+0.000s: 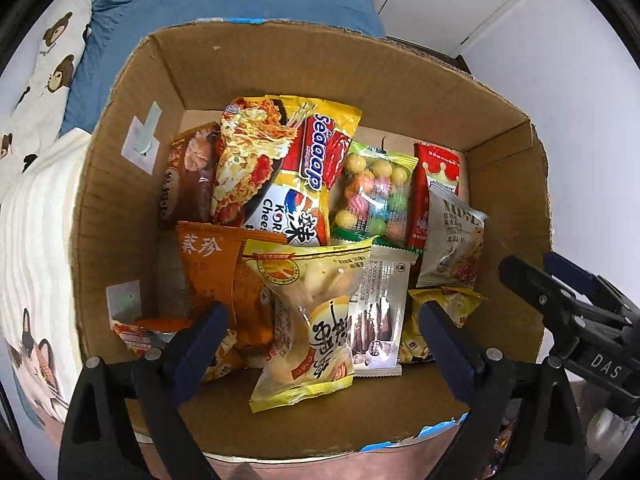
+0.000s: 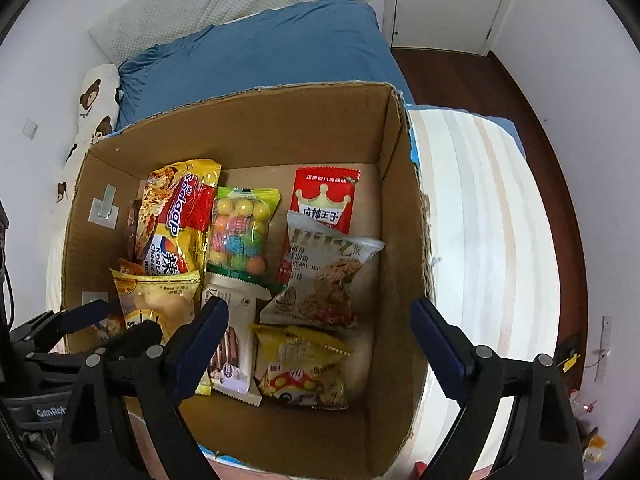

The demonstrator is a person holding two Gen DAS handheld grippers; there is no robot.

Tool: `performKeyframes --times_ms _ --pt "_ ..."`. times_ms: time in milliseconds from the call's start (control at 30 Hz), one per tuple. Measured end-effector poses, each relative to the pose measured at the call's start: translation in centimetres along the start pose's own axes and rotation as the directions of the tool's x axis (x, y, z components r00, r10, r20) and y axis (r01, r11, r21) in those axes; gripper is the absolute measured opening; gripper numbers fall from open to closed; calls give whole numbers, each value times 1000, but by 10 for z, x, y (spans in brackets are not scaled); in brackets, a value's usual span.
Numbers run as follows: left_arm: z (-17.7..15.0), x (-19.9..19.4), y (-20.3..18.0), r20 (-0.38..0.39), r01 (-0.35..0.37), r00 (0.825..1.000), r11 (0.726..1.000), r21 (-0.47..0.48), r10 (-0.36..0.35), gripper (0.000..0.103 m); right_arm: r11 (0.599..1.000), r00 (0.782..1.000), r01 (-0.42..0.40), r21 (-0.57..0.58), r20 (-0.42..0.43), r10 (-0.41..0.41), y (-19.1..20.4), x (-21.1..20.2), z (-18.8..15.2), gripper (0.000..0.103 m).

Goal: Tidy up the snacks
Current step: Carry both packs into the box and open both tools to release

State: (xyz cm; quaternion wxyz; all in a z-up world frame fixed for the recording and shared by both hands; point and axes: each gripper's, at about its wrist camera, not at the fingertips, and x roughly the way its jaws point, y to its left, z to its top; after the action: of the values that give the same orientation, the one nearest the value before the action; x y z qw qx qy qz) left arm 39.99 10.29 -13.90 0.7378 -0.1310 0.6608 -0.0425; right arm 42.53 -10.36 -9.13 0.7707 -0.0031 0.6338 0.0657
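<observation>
both grippers are held above an open cardboard box (image 1: 132,184) and are pointed steeply down into it. the left gripper (image 1: 322,332) is spread wide, with nothing pressed between its pads. the right gripper (image 2: 318,330) is likewise spread wide and empty. no earlier view is supplied, so only the present state is described.

the snacks are all found inside the box. directly below the left gripper a yellow pastry packet (image 1: 316,320) is seen, its long axis running away from the camera, roughly in line with the gap between the fingers. just beside it, to its right, a white cookie packet (image 1: 380,308) lies parallel. below the right gripper a small yellow packet (image 2: 300,368) is seen between the fingers, with a grey oat cookie packet (image 2: 324,280) just beyond it.

further back, a large yellow noodle packet (image 1: 280,168) is leaned against a brown packet (image 1: 188,176) on the left side, a clear candy bag (image 1: 376,188) is laid in the middle, and a red packet (image 2: 324,196) is laid toward the right wall. an orange packet (image 1: 212,264) is lodged by the left wall.

the left gripper is judged nearer to the pastry packet, the right to the small yellow packet. the right part of the box floor is left bare. the box is set on a bed with a blue cover (image 2: 256,48).
</observation>
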Motion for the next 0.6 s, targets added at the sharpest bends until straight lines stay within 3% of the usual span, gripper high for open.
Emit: performKeyframes --times_ms 333,500,600 --pt "-16 -45 -2 117 -56 992 998 23 53 98 1000 998 -9 -25 55 10 7 -34 -29 94" --pt "-35 -74 -4 218 -81 973 996 33 72 98 999 993 -1 -46 119 7 11 -59 -51 94" --pt "-52 -93 -4 286 -108 954 993 36 93 98 999 988 3 -55 156 6 13 -75 -66 94"
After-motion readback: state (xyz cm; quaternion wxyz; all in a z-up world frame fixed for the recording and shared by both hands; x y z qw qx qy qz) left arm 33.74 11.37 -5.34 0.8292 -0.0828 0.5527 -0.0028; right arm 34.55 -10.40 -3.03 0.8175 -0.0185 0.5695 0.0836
